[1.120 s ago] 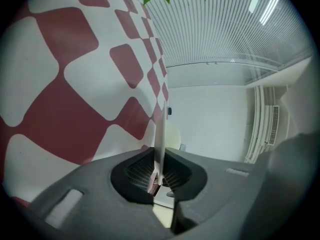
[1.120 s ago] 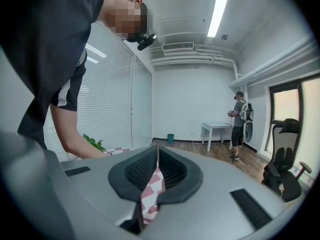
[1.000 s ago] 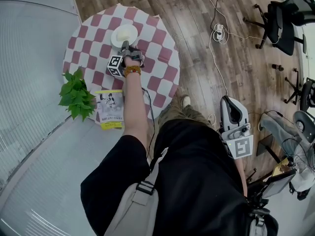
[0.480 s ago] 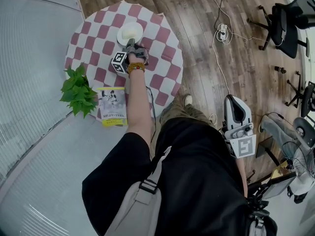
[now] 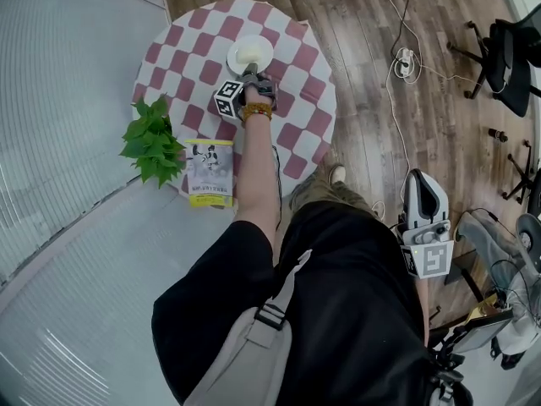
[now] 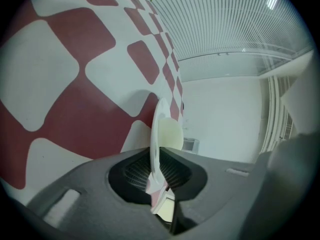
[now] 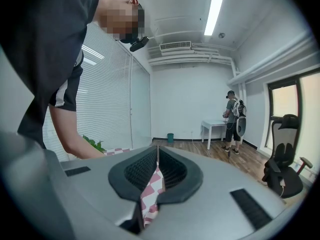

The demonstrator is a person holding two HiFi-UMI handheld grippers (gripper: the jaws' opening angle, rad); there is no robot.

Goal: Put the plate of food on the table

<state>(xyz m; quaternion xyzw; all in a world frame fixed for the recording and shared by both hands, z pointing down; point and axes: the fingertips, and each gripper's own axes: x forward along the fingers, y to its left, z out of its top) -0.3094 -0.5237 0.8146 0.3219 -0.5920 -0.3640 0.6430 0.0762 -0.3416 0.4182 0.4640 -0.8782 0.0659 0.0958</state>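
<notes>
The left gripper (image 5: 251, 74) is clamping the near rim of the plate (image 5: 250, 54). In the left gripper view the rim is pinched squarely between the ribbed pads, with the pale food (image 6: 170, 134) sitting just beyond them.

The plate is sitting over the far half of the round checkered counter (image 5: 297, 100), inside the cloth's edge. I cannot tell whether its base is fully resting on the cloth or hanging just above it.

So the job now, as I read it, is a level set-down. That means keeping the rim flat, letting the base settle on the cloth, and only then easing the jaws apart. Releasing with the near rim lifted would risk the food sliding off.

Room is looking generous. Bare cloth is showing all round the plate, and the far edge is near but not underneath it. The green plant (image 5: 152, 146) and the printed booklet (image 5: 210, 172) are sitting at the near-left edge, well apart from the plate. A straight pull-back along the forearm's line should be passing to the right of both.

The right gripper (image 5: 423, 178) is hanging at the person's side over the wooden floor (image 5: 372, 125). Its jaws are together on nothing, and it is playing no part here.
</notes>
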